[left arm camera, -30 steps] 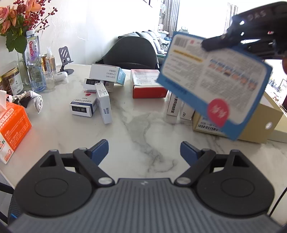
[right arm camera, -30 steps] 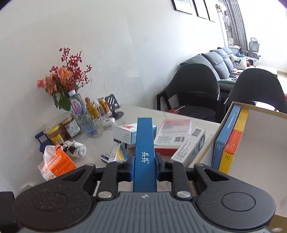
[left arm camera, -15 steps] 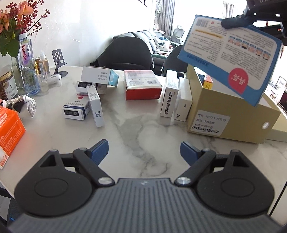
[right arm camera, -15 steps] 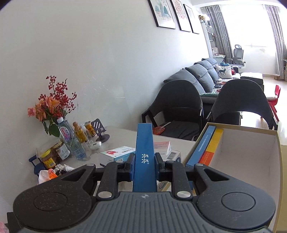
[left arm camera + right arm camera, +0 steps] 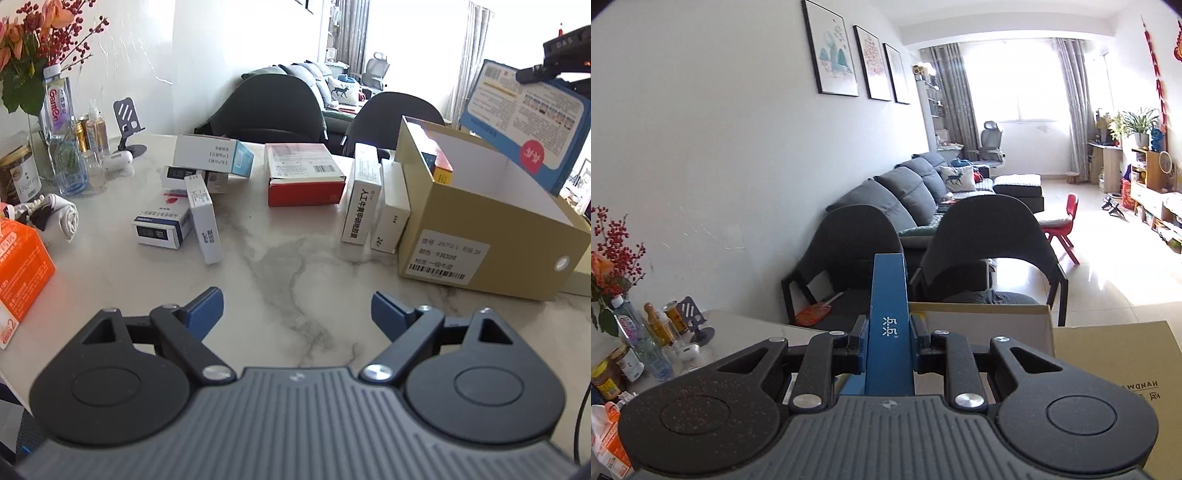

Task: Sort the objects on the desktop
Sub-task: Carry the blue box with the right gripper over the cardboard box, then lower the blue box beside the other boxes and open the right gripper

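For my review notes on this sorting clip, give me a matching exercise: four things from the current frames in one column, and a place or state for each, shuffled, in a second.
Things:
1. blue box
2. left gripper
3. red-sided box
4. orange tissue pack

Places or states:
A. open and empty
B. lying flat mid-table
C. at the table's left edge in the left wrist view
D. clamped in the right gripper, held above the cardboard box

Pairs: 1-D, 2-A, 3-B, 4-C
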### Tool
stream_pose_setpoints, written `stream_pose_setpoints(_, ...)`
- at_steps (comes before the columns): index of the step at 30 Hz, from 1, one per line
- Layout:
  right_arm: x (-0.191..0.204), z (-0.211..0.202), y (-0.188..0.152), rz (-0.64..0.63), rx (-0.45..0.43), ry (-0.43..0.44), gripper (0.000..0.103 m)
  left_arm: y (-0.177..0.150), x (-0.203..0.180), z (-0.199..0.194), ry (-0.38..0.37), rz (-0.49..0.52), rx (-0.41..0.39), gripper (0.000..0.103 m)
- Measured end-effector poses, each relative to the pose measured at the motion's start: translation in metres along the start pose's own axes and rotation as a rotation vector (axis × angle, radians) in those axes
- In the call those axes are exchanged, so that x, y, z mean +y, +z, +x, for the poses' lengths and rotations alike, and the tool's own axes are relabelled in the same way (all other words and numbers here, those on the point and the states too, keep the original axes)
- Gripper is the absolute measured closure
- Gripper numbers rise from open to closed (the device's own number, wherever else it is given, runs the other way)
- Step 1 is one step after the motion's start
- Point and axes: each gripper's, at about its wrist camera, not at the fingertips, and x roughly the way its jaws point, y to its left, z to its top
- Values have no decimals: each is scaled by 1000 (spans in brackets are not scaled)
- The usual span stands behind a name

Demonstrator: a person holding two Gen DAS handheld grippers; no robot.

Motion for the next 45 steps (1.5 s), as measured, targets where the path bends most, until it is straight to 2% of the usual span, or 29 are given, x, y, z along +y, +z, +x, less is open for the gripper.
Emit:
stream_pose_setpoints(11, -13, 103, -31, 5, 208, -119, 79, 2, 0, 7, -1, -5, 19, 15)
stream_pose_setpoints(16, -4, 140, -42, -32, 335, -125, 78, 1, 3, 10, 0, -14, 28, 14)
stream_pose_setpoints(21, -1, 148, -47, -55, 427, -85, 78, 3, 3, 15, -1, -22, 35, 14)
stream_pose_setpoints(27, 0, 134, -43, -87, 450, -31, 76, 3, 0, 20, -15, -21, 42, 14)
stream_pose_setpoints(29, 3, 125, -44, -124, 458, -2, 72, 2, 0, 23, -19, -23, 47, 14)
stream_pose_setpoints(36, 2, 93, -57, -229, 469, 30, 75, -1, -3, 25, -33, -23, 50, 11)
stream_pose_setpoints(40, -4, 89, -58, -194, 456, 42, 77, -1, -5, 25, -40, -31, 53, 10)
stream_pose_setpoints(45, -10, 105, -50, -106, 452, 38, 78, -1, -6, 23, -36, -24, 47, 8)
